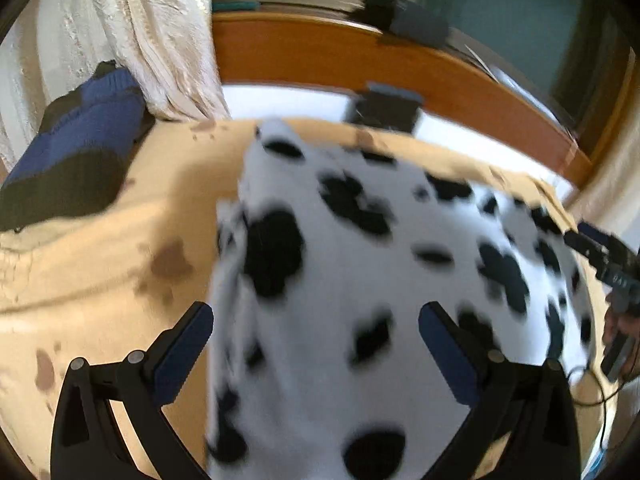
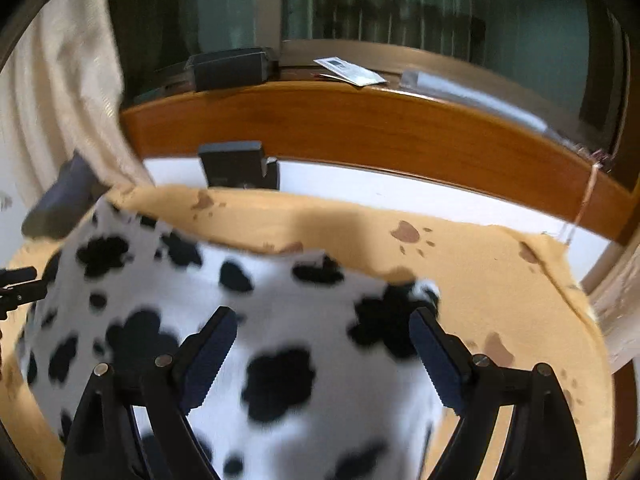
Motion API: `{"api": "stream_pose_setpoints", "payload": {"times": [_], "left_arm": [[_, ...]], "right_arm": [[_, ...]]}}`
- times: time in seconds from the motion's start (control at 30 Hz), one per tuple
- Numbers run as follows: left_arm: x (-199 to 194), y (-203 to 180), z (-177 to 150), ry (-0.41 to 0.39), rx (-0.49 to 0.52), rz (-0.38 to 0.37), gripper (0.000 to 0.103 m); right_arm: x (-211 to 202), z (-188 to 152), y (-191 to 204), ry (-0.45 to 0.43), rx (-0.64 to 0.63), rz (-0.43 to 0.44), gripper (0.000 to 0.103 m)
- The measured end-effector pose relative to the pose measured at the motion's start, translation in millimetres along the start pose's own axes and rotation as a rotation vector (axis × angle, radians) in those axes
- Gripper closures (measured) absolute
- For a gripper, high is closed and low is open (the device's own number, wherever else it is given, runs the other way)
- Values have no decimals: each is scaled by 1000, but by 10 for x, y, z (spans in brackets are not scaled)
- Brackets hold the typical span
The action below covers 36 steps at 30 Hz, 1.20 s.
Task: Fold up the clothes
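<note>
Spotted white-and-black fleece garment (image 1: 360,280) fills the near field in both wrist views, lying spread on the tan paw-print blanket (image 1: 100,280) that covers the bed, with my tongs hanging over it. Left tongs (image 1: 316,344) stand wide, pads clear of the cloth, nothing pinched; right tongs (image 2: 322,356) also wide and empty, the garment's far right corner just beyond its right pad. Both views are smeared, so I can't read seams or sleeves. My guess at the step: between grabs, lining up for the next fold. To do it well I'd pick one edge per tongs, matching corners, come down low, pinch only the top layer without catching the blanket, then lift and carry both sides together so the fold lands straight. Risk: fleece is thick and slippery, a shallow bite could slip; the blanket may bunch up with it. Right tongs also show at the right rim of the left view (image 1: 612,264), so keep the two apart. Bed: a blue and dark knitted item (image 1: 80,148) sits at the blanket's far left, well apart from the garment. Room: wooden headboard (image 2: 380,128) behind, a small dark box (image 2: 236,164) against it, pale curtain (image 1: 152,32) on the left, window (image 2: 420,8) above, papers (image 2: 350,70) on the ledge.
</note>
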<state>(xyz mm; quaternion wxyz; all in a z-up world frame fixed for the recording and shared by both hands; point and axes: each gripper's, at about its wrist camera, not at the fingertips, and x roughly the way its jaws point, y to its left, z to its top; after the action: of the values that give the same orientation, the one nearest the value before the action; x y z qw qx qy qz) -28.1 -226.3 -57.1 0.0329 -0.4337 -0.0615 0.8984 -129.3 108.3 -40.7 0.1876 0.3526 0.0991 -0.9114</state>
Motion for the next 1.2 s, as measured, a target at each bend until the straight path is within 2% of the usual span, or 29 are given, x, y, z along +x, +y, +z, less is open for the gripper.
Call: {"api": "stream_pose_setpoints", "payload": {"times": [0.07,0.17,0.3,0.37,0.7,1.2], "left_arm": [[-45,-138,-199,-8,42,27,0],[-54,-298,-342,-40,88,126,0],[-27,-362,-419,-52,70,176,0],[-19,-374,-454,-58,65,189,0],[49,-409,-509,-75,67,220,0],[54,-383,-507,-68,55,207,0]], "right_arm": [[-120,-213,69,2,-29,17,14],[-224,-504,188,-3,-103,-12,14],[-125,-747,236,46,-134,-18,14],[-83,-806,245,41,-140,-27,13],[-34,-866,302,28,-164,-56,10],[-34,-865,319,30,-169,-63,8]]}}
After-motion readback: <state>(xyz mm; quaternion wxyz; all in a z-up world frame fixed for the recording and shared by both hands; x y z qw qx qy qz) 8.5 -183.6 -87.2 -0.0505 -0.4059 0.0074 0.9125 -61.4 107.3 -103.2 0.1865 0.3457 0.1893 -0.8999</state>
